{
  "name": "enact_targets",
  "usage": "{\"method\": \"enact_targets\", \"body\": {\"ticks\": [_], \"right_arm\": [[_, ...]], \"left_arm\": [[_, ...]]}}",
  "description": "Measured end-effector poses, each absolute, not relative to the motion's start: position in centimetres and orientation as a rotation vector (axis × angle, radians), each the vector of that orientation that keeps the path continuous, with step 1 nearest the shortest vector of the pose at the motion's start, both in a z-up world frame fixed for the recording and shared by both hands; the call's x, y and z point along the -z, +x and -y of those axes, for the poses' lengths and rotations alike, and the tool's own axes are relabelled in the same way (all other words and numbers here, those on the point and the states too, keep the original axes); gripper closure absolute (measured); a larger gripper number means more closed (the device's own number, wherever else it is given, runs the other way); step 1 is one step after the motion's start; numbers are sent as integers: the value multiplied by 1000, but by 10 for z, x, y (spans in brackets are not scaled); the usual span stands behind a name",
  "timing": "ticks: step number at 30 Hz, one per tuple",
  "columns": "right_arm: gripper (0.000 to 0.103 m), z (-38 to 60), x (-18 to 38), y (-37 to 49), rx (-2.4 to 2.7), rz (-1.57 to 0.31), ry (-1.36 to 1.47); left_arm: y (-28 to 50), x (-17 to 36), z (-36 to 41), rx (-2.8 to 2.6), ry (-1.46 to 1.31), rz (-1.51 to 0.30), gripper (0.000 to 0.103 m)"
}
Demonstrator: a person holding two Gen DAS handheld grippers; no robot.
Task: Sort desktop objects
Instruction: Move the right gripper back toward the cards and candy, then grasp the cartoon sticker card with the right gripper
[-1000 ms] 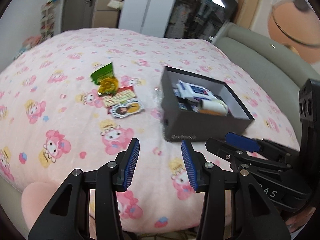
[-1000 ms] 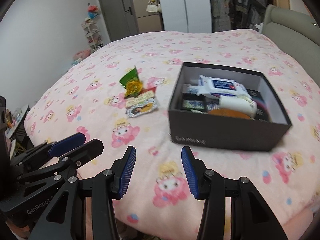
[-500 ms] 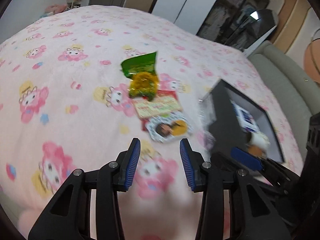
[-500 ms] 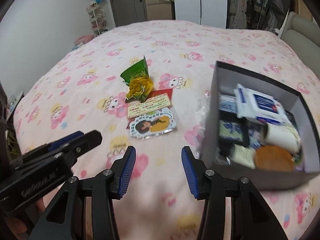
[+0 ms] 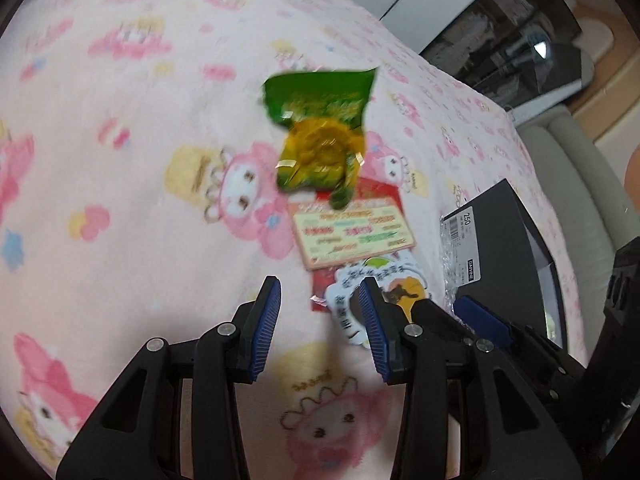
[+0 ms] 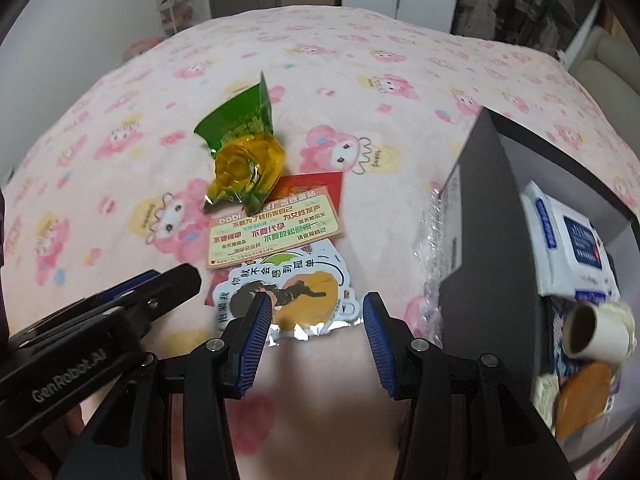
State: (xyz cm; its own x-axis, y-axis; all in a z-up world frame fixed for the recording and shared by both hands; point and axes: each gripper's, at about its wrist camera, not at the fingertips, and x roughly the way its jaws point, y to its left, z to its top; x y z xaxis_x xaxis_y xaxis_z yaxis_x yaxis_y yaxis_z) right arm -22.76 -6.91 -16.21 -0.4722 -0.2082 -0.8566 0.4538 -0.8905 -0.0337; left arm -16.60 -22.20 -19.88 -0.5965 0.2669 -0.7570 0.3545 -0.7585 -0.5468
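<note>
- Both grippers had dropped toward the pink cartoon-print blanket [image 6: 360, 80] since a second before, and the little pile of packets had grown much larger in both wrist views.
- Left gripper [image 5: 320, 320] pointed steeply down, its blue pads spread with only blanket between them; nothing was held.
- Right gripper [image 6: 312, 332] also tilted down, its jaws apart and empty, with the left gripper's black body at its 9 o'clock.
- Nearest the right gripper lay a flat, die-cut white snack pouch [image 6: 288, 292] with a silver foil edge, printed with a dark figure and an orange disc; its near edge sat just at the gap between the pads, at 12 o'clock.
- Beyond it, still at 12 o'clock, lay a pale printed card [image 6: 276, 228] over a red packet [image 6: 316, 184], then a crumpled green-and-yellow wrapper [image 6: 244, 160].
- At 3 o'clock stood the dark open box [image 6: 480, 220], holding a wipes pack [image 6: 568, 240], a tape roll [image 6: 596, 332] and other items.
- In the left view the pouch lay at 1 o'clock, partly behind the right-hand pad.
</note>
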Motion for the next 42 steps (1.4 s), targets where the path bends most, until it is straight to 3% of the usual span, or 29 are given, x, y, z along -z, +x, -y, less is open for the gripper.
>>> {"method": "enact_targets", "body": {"ticks": [3,11,18,24,29,34,42], "right_arm": [[60,73,170,-234,2409,-409,1335],[56,80,190,-255,2460,-458,1375],[60,69,191,-263,2255,-200,1472],[60,66,182,-255,2301,-227,1434],[57,74,191,-254,2360,-404,1384],[57,64,194,-250,2231,-214,1467],[61,64,180,-218,2138,-192,1425]], "left_arm": [[-163,208,228,2527,1385,-1158,63],[-164,206,232,2517,1356,-1113,64],[-167,211,237,2512,1351,-1154,65],[-165,208,238,2518,1339,-1099,65],[-167,214,240,2506,1368,-1095,65],[-168,215,238,2502,1380,-1075,65],[-166,209,236,2530,1382,-1042,65]]}}
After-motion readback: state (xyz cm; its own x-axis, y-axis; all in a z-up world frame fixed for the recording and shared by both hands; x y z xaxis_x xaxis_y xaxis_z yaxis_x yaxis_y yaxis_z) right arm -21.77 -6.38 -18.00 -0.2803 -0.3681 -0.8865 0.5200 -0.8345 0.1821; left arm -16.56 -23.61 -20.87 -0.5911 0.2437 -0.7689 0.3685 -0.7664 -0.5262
